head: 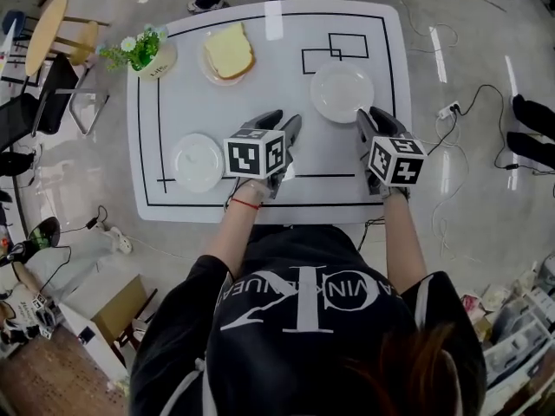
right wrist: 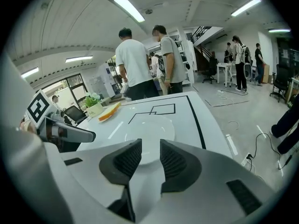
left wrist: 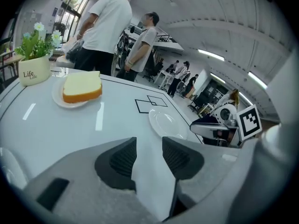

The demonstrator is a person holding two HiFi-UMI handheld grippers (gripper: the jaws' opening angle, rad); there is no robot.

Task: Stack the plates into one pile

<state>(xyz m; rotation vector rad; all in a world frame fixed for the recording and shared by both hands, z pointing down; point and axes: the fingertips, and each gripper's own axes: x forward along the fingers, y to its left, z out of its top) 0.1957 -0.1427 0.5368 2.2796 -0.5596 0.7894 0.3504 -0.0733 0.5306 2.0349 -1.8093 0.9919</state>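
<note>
White and round, one empty plate (head: pixel 341 92) is lying just up-frame of my right gripper (head: pixel 373 121), a second white plate (head: pixel 198 161) is sitting left of my left gripper (head: pixel 282 126), and I am holding both pairs of jaws apart, empty.

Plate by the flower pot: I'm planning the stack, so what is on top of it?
A thick yellow slice, bread or cake, lies on the plate and covers most of it; only the rim shows. Anything beneath the slice is hidden.
</note>
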